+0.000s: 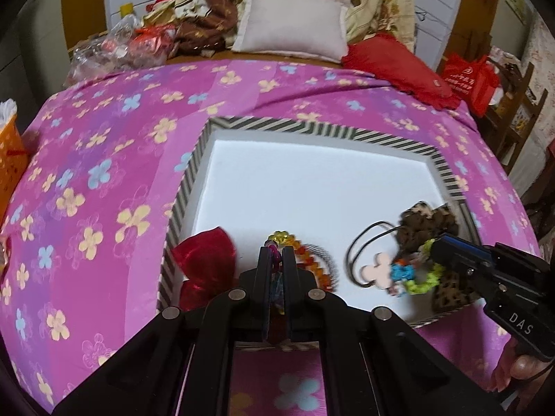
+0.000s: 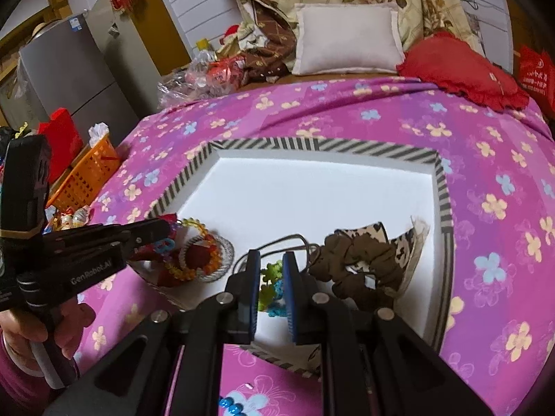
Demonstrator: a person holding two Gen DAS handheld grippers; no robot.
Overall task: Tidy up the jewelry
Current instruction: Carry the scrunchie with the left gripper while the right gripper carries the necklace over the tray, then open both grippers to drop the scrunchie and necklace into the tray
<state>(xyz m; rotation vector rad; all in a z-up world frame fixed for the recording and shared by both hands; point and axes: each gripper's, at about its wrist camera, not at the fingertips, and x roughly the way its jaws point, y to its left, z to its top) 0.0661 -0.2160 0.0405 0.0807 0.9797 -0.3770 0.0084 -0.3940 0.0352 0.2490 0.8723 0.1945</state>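
Observation:
A white tray with a striped rim (image 1: 312, 128) (image 2: 312, 145) lies on the pink flowered bedspread. My left gripper (image 1: 276, 256) (image 2: 163, 232) is shut on a colourful bead bracelet (image 1: 277, 270) (image 2: 164, 246) at the tray's near left, beside an orange bead bracelet (image 1: 308, 263) (image 2: 211, 253) and a red mesh pouch (image 1: 204, 260). My right gripper (image 2: 270, 267) (image 1: 432, 246) is shut on a green and blue loop bracelet (image 2: 272, 284) (image 1: 419, 274) at the tray's near right. A brown scrunchie (image 2: 357, 260) (image 1: 426, 222), a black cord (image 1: 367, 242) and a pink mouse-shaped charm (image 1: 378, 270) lie close by.
A white pillow (image 1: 291, 24), a red cushion (image 1: 399, 66) and a heap of bedding and plastic bags (image 1: 114, 48) lie at the bed's far end. An orange basket (image 2: 86, 176) stands left of the bed. Blue beads (image 2: 230, 405) lie on the bedspread near me.

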